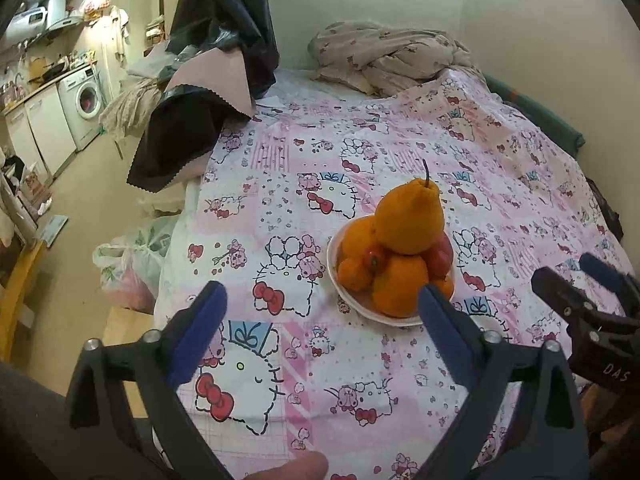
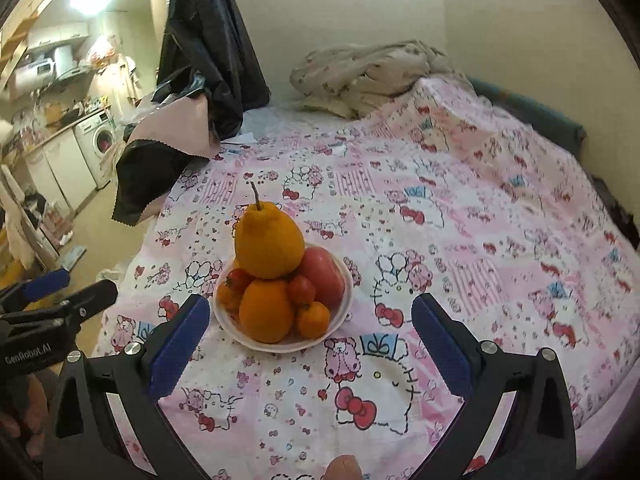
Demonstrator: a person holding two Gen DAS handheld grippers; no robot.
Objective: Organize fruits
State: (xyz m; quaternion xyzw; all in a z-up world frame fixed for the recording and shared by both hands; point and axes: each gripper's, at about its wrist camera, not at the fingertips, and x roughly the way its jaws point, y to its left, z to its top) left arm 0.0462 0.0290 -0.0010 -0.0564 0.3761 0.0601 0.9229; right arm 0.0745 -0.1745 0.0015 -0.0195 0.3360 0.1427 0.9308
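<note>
Orange fruits (image 2: 269, 242), white bowl (image 2: 343, 309), pink cartoon-print sheet (image 2: 460, 216).

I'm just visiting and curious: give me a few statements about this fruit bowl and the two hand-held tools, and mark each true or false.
1. The pear-shaped orange fruit sits on top of the pile in the white bowl. True.
2. The left tool is clamped on an orange. False: its jaws stand open with nothing between them.
3. The bowl rests on a pink cartoon-print sheet. True.
4. The right tool holds a red tomato. False: it is open and empty, short of the bowl.
5. The bowl holds only orange fruit. False: red tomatoes lie among them.
</note>
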